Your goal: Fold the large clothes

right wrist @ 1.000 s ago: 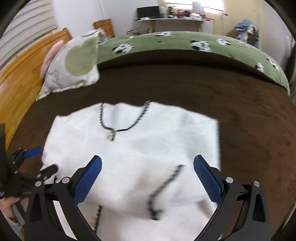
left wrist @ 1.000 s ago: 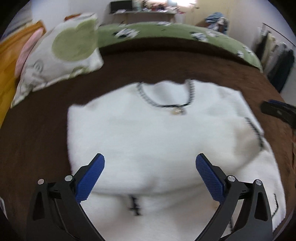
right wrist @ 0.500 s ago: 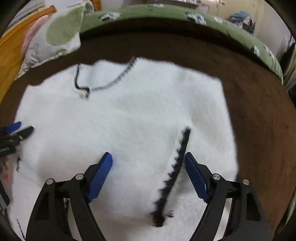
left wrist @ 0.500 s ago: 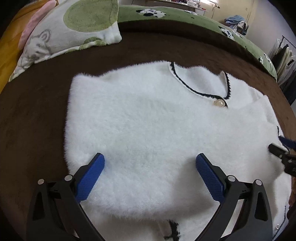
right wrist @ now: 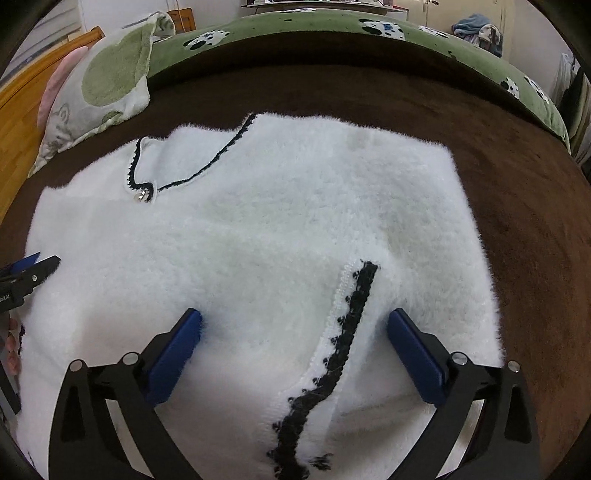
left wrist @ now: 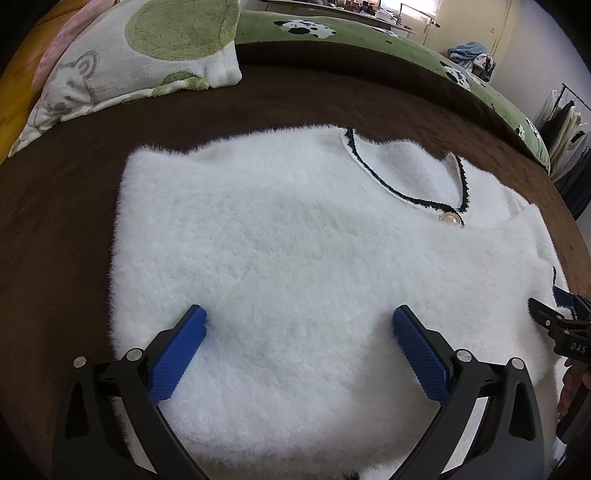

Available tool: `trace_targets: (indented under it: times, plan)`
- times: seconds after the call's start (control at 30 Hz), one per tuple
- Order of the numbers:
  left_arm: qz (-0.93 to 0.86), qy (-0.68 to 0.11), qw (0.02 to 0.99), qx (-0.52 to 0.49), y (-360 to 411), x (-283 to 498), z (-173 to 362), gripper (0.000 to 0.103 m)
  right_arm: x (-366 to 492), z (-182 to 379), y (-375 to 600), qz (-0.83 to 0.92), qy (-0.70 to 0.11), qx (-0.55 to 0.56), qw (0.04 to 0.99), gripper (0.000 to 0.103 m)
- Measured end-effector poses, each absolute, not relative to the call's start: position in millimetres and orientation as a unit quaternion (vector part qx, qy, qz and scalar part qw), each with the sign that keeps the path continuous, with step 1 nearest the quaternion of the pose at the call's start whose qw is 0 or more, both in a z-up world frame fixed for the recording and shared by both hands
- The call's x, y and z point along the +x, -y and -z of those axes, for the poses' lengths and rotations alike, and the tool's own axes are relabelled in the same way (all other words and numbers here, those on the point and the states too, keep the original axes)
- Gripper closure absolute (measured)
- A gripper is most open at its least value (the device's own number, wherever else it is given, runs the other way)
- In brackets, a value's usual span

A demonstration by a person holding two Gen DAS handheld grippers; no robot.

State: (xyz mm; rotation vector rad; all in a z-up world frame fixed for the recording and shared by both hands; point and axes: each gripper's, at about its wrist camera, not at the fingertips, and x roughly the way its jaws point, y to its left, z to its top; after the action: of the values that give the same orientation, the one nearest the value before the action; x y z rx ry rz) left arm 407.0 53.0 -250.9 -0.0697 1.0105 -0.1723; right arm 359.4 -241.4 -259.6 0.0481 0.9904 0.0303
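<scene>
Two claws hang wide open over a fluffy white sweater (left wrist: pixel 295 258) spread across the middle of both frames on a brown bedspread (left wrist: pixel 62 229). The left claw (left wrist: pixel 298 332) holds nothing, its blue pads resting at the garment's lower part. The right claw (right wrist: pixel 293 332) is likewise empty, its pads straddling a black-trimmed cuff (right wrist: pixel 343 325) that lies folded over the sweater's body at lower centre. A black-edged neckline (left wrist: pixel 406 177) with a pearl button (left wrist: pixel 451 219) sits at upper right of the left view. A green-spotted pillow (left wrist: pixel 140 59) lies at upper left, a green blanket (right wrist: pixel 332 29) along the top.
</scene>
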Motion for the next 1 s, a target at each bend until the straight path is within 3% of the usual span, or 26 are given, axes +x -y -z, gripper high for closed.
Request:
trace_targets:
  times: [0.33,0.57,0.83,1.0]
  plan:
    - [0.067,-0.473,0.879,-0.011,-46,399,246,0.006,351,253,244,-0.018,-0.467,0.024,0.884,0.006]
    - [0.061,-0.478,0.876,-0.017,-50,372,213,0.006,323,223,246,-0.024,-0.471,0.033,0.881,0.006]
    - [0.075,-0.456,0.887,0.013,-57,277,135,0.006,228,145,259,-0.048,-0.427,0.016,0.903,0.006]
    - [0.084,-0.453,0.888,0.004,-76,210,118,0.006,154,123,275,-0.061,-0.418,0.012,0.906,0.006]
